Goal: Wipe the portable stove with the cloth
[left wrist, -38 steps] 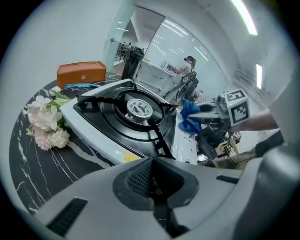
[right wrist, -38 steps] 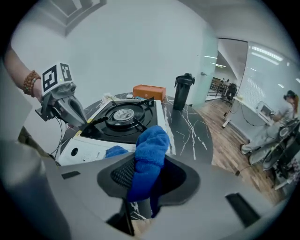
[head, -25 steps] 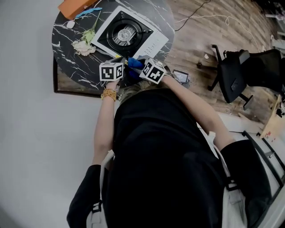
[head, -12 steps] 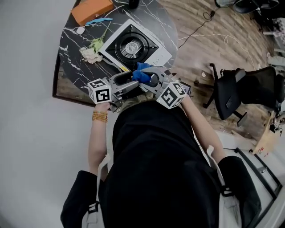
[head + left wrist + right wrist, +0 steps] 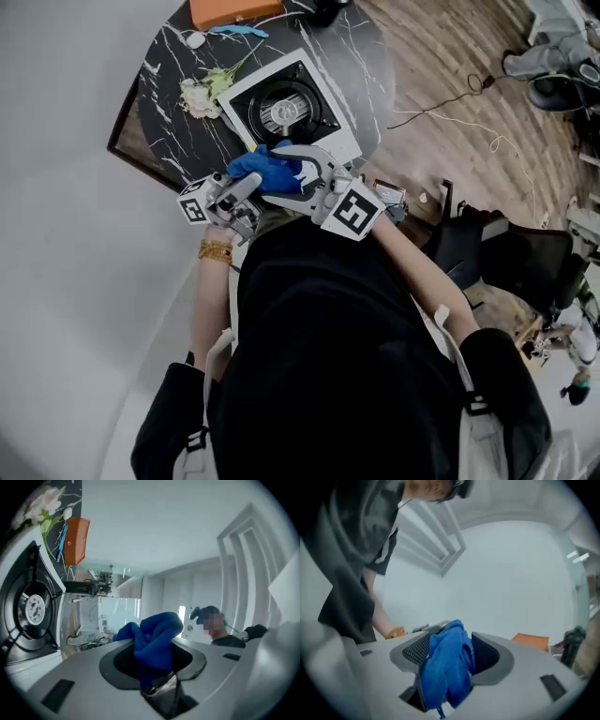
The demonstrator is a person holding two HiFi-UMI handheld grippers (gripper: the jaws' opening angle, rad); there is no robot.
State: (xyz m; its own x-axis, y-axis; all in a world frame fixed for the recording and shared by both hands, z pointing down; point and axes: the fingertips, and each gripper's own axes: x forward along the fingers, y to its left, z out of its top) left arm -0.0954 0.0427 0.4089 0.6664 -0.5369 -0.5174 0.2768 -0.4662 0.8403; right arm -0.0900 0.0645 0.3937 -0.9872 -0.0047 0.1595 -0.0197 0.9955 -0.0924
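The left gripper (image 5: 153,662) has just been closing, and its jaws grasp a bunched fold of the blue cloth (image 5: 157,631), which rises past the tips in a rounded wad. The right gripper (image 5: 449,654) has just been opening; its jaws stand spread, with the same cloth hanging loosely between them, so the hold seems to be passing to the left side.

In the head view the two grippers meet nose to nose over the near edge of the dark marble table (image 5: 173,89), with the cloth held up between them. It looks clear of the portable stove (image 5: 323,131), which sits just beyond it, white-topped, with its black burner in the middle. A pale flower sprig (image 5: 204,92) lies just beside the stove's far left corner, and an orange box (image 5: 234,9) lies further back.

The step in hand looks like settling the grip before the first wipe; no part of the stove appears wiped yet. To do it well, the left jaws should bite deep into the fold before the right ones draw off, or the cloth may drop. A generous wad should stay proud of the tips, so that fabric rather than metal meets the stove. The wipe should run flat over the white top; the burner's prongs could snag the cloth, and the flowers lie close enough to be brushed aside.
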